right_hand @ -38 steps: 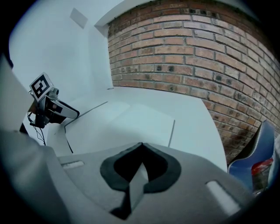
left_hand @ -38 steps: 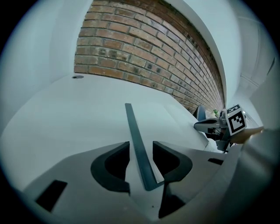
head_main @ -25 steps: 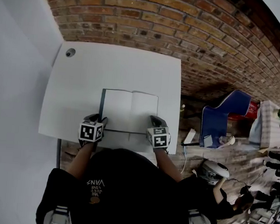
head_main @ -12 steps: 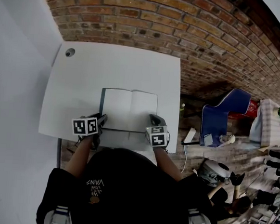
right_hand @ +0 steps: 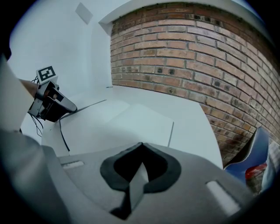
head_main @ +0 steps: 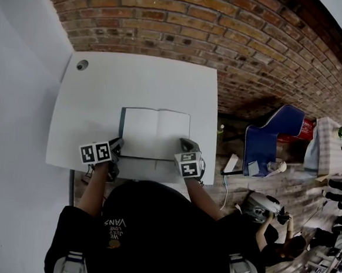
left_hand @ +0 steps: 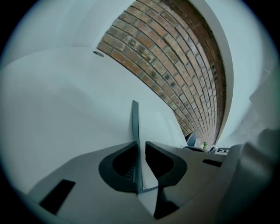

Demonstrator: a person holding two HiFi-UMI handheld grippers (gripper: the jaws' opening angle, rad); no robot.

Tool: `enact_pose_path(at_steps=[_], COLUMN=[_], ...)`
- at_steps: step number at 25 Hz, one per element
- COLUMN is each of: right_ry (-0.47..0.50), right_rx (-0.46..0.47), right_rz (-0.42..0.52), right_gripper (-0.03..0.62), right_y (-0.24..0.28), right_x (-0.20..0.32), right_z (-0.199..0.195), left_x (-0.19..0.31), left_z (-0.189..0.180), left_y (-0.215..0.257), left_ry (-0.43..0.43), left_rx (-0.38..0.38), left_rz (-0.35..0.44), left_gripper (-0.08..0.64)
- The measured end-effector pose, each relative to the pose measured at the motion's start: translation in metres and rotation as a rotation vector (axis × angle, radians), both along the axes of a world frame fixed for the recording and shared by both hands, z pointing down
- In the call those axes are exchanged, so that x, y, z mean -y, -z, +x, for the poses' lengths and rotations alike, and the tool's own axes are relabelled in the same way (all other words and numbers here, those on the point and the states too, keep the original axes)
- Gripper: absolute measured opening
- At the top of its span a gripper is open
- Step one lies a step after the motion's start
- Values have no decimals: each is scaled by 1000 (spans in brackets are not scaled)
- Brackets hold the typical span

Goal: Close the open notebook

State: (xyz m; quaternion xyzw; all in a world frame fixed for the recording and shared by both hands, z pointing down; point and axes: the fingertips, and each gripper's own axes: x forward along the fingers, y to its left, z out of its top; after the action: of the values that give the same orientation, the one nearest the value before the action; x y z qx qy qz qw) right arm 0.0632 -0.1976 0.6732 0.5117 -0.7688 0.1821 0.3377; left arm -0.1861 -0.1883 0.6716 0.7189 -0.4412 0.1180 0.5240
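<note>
Open notebook [head_main: 155, 133] flat, pages up, low centre of head view on white table [head_main: 145, 84]. Bare tabletop above and to both sides of it; far edge against brick wall [head_main: 226, 31], near edge just below the grippers. Left gripper [left_hand: 141, 151] at lower-left corner, jaws closing round dark cover [left_hand: 135, 127] standing edge-on between them, thin gap at right-hand pad, not clamped yet. Right gripper [right_hand: 140, 146] at lower-right corner, jaws clenched tip to tip; pale sliver behind tips, unclear what.

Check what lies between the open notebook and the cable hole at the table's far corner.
Nothing: only bare white table lies between notebook and cable hole, shown in the head view.
</note>
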Motion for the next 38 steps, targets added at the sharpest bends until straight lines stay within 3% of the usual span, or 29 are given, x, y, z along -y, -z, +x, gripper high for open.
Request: enact_pose_path(at_steps=[4,17,26,38], right_ry=[-1,16,32,30], right_rx=[3,3,26,45], right_rz=[4,-1,-18,-34], right_gripper=[-2,-2,-2,-2], right_y=[0,0,0,1], right_x=[0,0,-1,-1], right_z=[0,1,2,2], left_x=[0,-1,-2,-4], left_z=[-4,7,29,58], left_y=[3,47,81,107], left_ry=[6,9,-59,-117], left_rx=[-17,-162,-192,-225], left_rz=[6,92,177,226], left_gripper=[38,34,34,34])
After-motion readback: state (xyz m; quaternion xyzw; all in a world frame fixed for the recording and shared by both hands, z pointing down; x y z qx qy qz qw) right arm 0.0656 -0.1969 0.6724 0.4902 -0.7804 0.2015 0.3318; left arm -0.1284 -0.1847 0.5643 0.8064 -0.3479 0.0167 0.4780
